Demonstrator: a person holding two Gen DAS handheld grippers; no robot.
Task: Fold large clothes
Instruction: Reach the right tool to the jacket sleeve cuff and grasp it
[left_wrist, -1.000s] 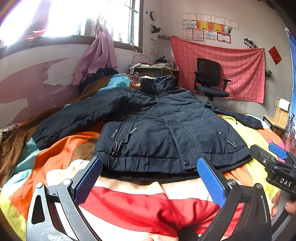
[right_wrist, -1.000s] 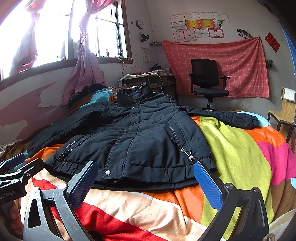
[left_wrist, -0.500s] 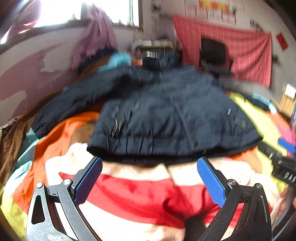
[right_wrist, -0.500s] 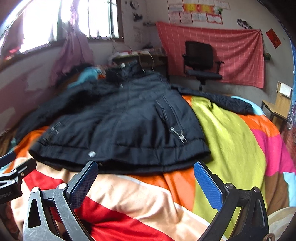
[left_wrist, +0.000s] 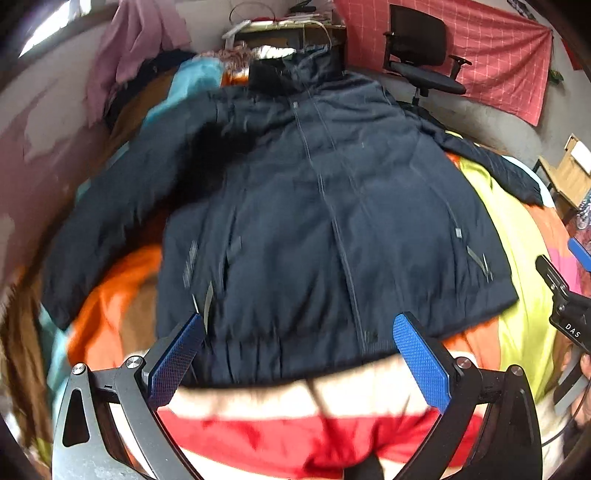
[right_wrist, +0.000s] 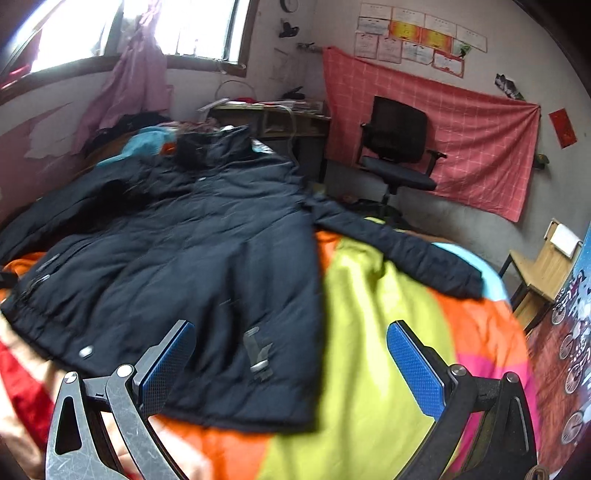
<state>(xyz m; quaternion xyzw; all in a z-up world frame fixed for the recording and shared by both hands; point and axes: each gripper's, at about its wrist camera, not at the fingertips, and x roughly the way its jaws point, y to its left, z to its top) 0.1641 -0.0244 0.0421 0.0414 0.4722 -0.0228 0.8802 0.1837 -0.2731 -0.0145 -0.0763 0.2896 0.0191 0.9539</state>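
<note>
Your dark jacket (left_wrist: 314, 206) lies spread flat, front up and zipped, on the striped bedspread (left_wrist: 295, 435), its collar toward the far end of the bed by the desk (right_wrist: 273, 110) and its hem toward the near edge. 1 sleeve runs out toward the left edge beside the wall; the other stretches toward the right edge, over the yellow-green stripe, in the direction of the office chair (right_wrist: 399, 155).

Your left gripper (left_wrist: 299, 362) hangs over the hem near its middle, jaws spread wide, holding nothing. Your right gripper (right_wrist: 291, 369) sits above the hem's right corner, jaws likewise wide apart and empty, with 1 blue pad (right_wrist: 166, 365) over the jacket and the other over the bedspread. Both views are motion-blurred.
</note>
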